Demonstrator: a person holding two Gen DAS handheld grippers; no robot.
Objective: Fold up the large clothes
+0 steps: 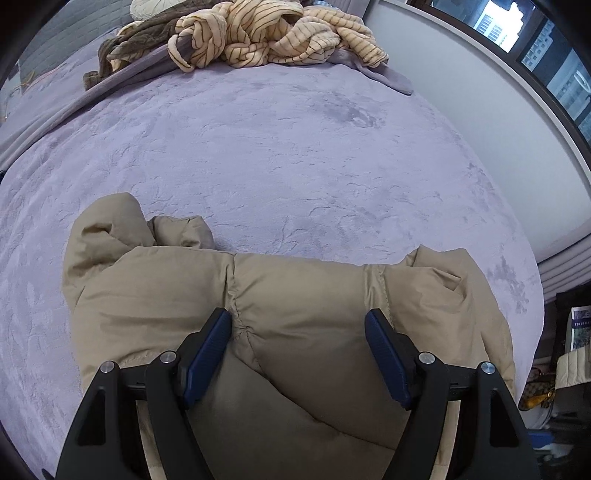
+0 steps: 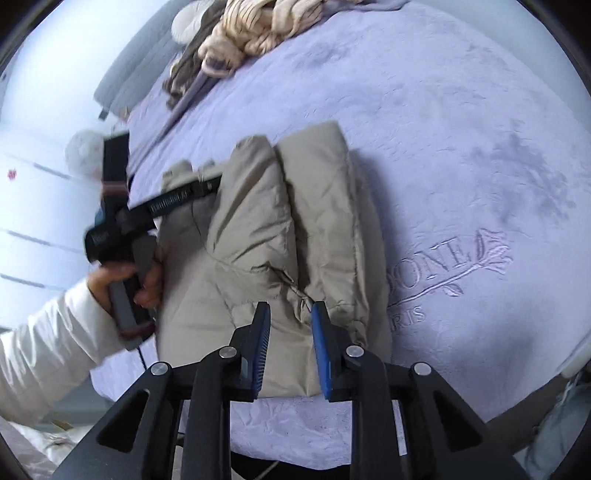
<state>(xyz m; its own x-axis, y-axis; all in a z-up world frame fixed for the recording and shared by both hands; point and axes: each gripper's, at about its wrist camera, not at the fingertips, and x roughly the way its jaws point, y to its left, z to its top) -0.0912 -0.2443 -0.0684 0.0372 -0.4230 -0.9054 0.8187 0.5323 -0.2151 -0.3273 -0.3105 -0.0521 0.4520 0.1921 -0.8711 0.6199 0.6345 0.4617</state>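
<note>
A beige puffer jacket [image 1: 280, 306] lies folded into a bundle on the purple bed cover [image 1: 295, 147]. My left gripper [image 1: 299, 321] is open wide just above the jacket, fingers apart over a seam. In the right wrist view the jacket [image 2: 277, 236] shows as a folded block with two padded rolls at its far end. My right gripper [image 2: 290, 314] is open with a narrow gap, its blue pads either side of a crumpled fold at the jacket's near edge. The left gripper [image 2: 207, 186] also shows there, blurred, held by a hand, its fingers over the jacket's left side.
A heap of cream striped and brown clothes [image 1: 258, 33] lies at the far end of the bed, also in the right wrist view [image 2: 243, 33]. A window [image 1: 535, 44] and wall are to the right. Embroidered lettering [image 2: 450, 266] marks the cover.
</note>
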